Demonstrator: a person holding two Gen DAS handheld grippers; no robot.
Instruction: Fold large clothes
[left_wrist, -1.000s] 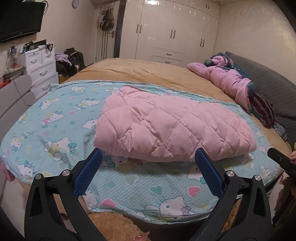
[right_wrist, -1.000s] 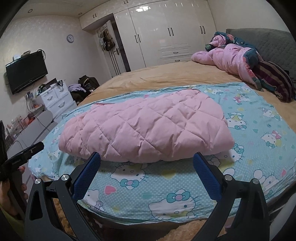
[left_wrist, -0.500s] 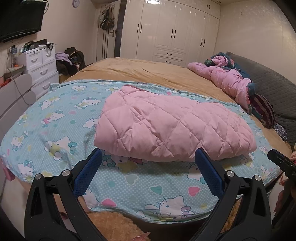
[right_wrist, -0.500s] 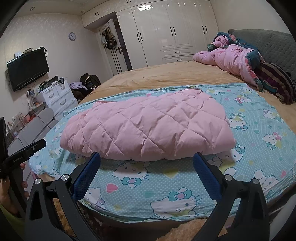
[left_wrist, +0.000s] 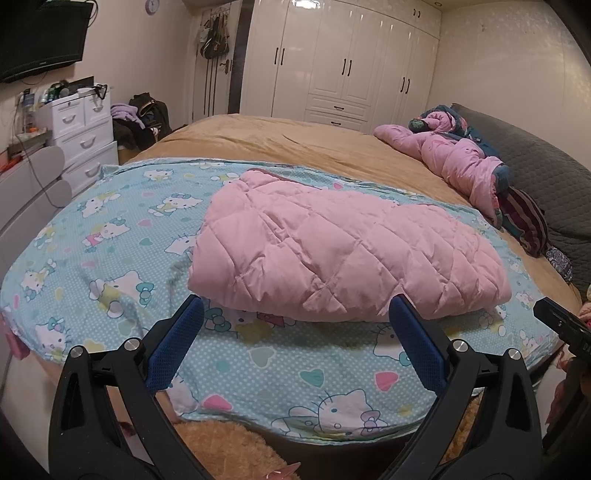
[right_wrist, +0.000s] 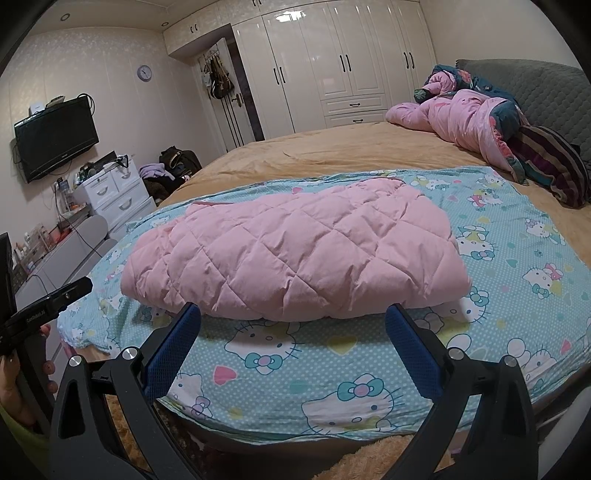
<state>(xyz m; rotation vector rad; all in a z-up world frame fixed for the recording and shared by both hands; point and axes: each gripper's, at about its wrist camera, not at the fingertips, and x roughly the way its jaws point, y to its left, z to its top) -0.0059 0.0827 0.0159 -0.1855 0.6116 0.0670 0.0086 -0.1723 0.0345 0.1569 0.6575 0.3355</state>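
Left wrist footage showed the left claw (left_wrist: 293, 317) spread wide and empty, its blue-padded fingers (left_wrist: 173, 343) hanging above the near edge of the bed (left_wrist: 280, 147), clear of the cloth. Between and just beyond those fingers lay the pink quilted jacket (left_wrist: 343, 251), folded into a puffy bundle on a light blue cartoon-cat sheet (left_wrist: 110, 258) that covered the near part of the tan bedspread. At the far right of the bed sat a heap of pink and dark bedding (left_wrist: 465, 162) against a grey headboard (left_wrist: 546, 173). A white wardrobe (left_wrist: 351, 62) filled the far wall, a white drawer unit (left_wrist: 81, 129) stood at the left, and a wall television (left_wrist: 40, 37) hung above it. From the right wrist camera, the right claw (right_wrist: 293, 317) was likewise spread apart and held nothing, poised at the near edge of the sheet (right_wrist: 517, 258) with the jacket (right_wrist: 295, 258) directly ahead, not touching it. A hand (right_wrist: 14, 380) gripping the other tool's black handle appeared at the left edge of that view, and a round wall clock (right_wrist: 144, 72) hung on the far wall above the television (right_wrist: 55, 136).
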